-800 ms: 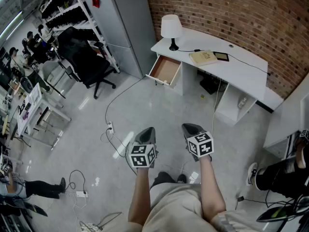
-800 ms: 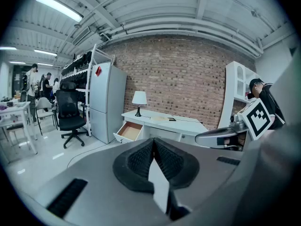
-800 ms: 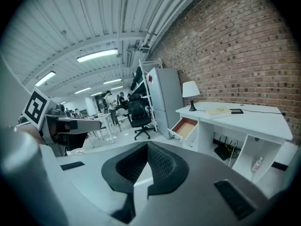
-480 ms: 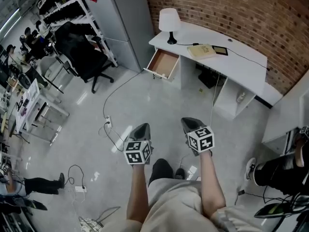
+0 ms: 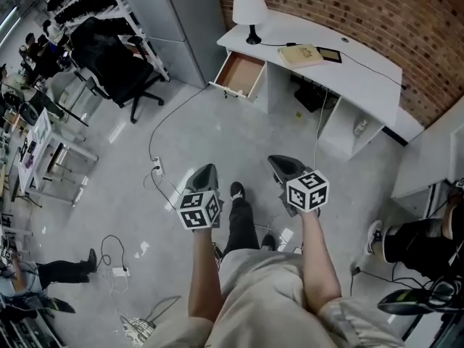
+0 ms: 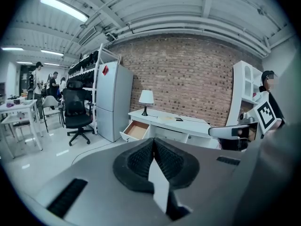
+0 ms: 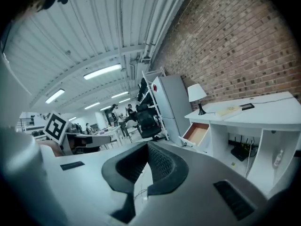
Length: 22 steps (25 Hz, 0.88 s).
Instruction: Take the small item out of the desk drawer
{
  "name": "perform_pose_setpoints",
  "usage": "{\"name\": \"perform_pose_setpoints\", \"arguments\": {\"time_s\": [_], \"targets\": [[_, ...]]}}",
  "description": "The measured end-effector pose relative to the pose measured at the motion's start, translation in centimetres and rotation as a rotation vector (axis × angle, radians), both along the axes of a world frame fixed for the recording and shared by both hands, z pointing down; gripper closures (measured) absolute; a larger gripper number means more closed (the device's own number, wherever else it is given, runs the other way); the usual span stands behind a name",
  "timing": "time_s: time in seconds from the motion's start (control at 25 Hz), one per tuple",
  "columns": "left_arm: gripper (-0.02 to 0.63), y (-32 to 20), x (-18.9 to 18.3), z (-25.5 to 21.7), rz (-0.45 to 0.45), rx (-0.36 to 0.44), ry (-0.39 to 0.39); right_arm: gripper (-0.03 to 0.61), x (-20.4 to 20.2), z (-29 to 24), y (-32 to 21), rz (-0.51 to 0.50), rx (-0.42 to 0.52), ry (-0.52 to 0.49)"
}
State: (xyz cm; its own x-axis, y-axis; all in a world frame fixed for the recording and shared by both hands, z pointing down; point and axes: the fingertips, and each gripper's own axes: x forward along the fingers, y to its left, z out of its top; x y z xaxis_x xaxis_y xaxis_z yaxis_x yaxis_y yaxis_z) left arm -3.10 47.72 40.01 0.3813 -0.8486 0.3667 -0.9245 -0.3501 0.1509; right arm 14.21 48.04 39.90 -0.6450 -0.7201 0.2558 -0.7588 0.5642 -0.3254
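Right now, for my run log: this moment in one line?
drawer open, not reached; left gripper shut, empty; right gripper shut, empty

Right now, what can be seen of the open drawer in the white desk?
The open desk drawer has a white front and sides and a pale brown, wood-looking inside. It is pulled well out, level, from the end of the white curved desk below the white table lamp. Only the desk touches it. No item inside can be made out from here.
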Motion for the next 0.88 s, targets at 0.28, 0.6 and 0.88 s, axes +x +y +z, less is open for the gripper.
{"name": "perform_pose_setpoints", "arguments": {"time_s": [0.28, 0.6, 0.88], "targets": [[0.597, -5.6, -0.4, 1.2, 0.004, -0.016, 0.019, 0.554, -1.0, 3.3, -3.0, -0.103, -0.032, 0.059], [0.597, -14.9, -1.9, 2.3, -0.01, -0.052, 0.075, 0.554, -2.3, 6.6, -11.0, -0.077, -0.132, 0.102], [0.597, -23.8, -3.2, 2.5, -0.001, -0.089, 0.116, 0.554, -3.8, 7.4, -18.5, -0.058, -0.197, 0.108]]}}
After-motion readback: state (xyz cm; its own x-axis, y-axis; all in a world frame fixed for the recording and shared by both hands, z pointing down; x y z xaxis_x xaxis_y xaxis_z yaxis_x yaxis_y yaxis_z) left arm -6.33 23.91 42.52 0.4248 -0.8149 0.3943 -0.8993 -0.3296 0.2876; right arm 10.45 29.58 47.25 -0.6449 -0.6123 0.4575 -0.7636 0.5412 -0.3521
